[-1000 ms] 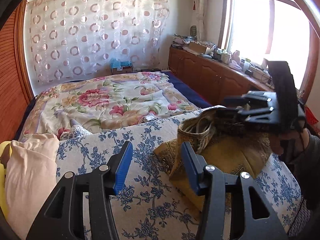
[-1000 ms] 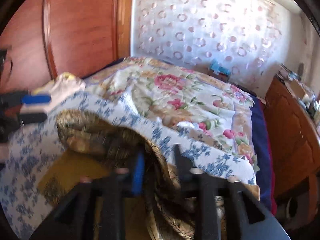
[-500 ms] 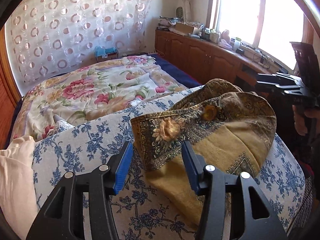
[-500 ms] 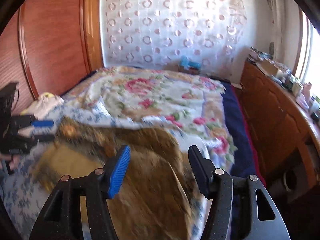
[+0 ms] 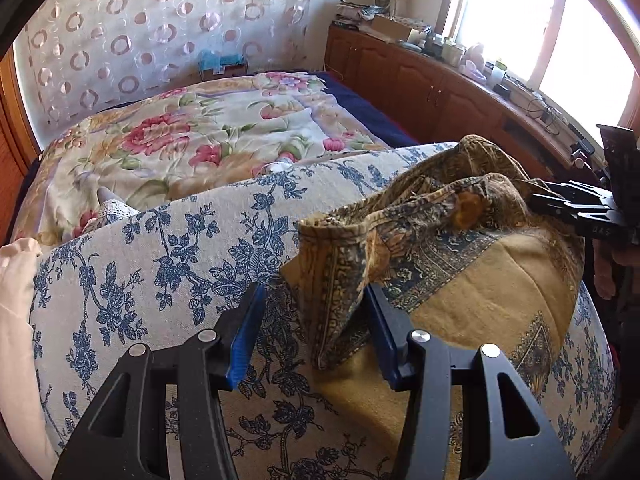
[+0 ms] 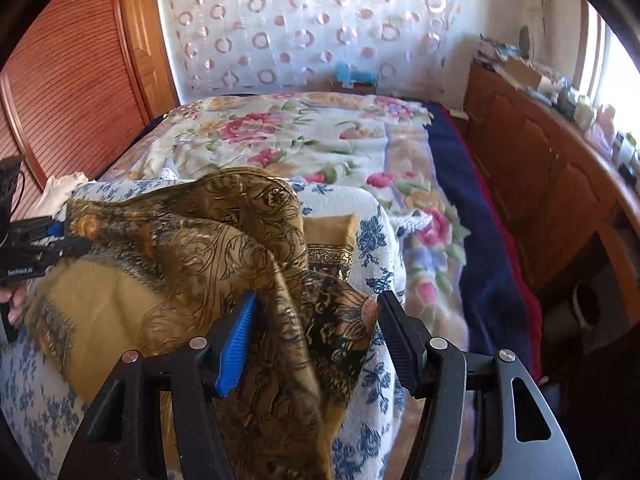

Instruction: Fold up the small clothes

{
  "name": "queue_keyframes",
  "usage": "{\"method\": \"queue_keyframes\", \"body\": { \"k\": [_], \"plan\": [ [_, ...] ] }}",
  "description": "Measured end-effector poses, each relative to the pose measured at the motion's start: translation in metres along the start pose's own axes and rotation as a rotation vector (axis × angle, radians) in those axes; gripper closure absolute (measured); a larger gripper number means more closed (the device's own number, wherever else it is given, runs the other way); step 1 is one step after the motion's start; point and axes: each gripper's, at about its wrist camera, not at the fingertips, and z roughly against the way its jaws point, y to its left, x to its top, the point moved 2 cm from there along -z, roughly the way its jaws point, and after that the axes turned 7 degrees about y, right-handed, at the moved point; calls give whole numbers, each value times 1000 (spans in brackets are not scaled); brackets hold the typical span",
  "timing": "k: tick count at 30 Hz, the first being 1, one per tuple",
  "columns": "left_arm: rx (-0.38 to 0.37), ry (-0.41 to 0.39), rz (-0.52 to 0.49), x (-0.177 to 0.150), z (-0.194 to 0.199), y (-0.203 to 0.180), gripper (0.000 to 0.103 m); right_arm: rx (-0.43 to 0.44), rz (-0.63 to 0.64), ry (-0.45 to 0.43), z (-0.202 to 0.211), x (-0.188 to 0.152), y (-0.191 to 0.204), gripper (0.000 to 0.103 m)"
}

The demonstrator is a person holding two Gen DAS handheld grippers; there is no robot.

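**Both grippers loose over a half-folded scarf**

Left gripper hung with its jaws spread over the near corner of the gold patterned scarf, a hanging fold of the cloth brushing its right-hand finger while the blue pad on the other side stood clear above the blue-flowered cushion cover. I saw no squeeze on the fabric. A second before, that gripper had sat higher and further back, with the scarf bunched up under the other tool; now it had dipped closer and the cloth lay spread in front of it, one patterned edge flipped back over the plain mustard middle.

The right gripper was at the opposite end. Its jaws had just been opening: a second earlier they pinched a rope of the scarf, and now they stood apart with a crumpled heap of the same scarf still lying between them, touching the blue pad but not clamped. From its side the left gripper showed at the far edge of the cloth, with a hand under it.

The scarf rested on the blue-flowered cushion at the foot of the bed, with the rose-printed bedspread behind and the wooden cabinets under the window.
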Motion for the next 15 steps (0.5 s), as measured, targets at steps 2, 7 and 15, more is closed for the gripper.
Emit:
{"method": "queue_keyframes", "body": {
  "k": [2, 7, 15],
  "plan": [
    [-12, 11, 9, 0, -4, 0, 51, 16, -14, 11, -2, -1, 2, 40],
    [-29, 6, 17, 0, -5, -3, 51, 57, -37, 24, -8, -3, -2, 40],
    [-128, 15, 25, 3, -5, -9, 74, 96, 15, 14, -11, -7, 8, 76]
  ]
}}
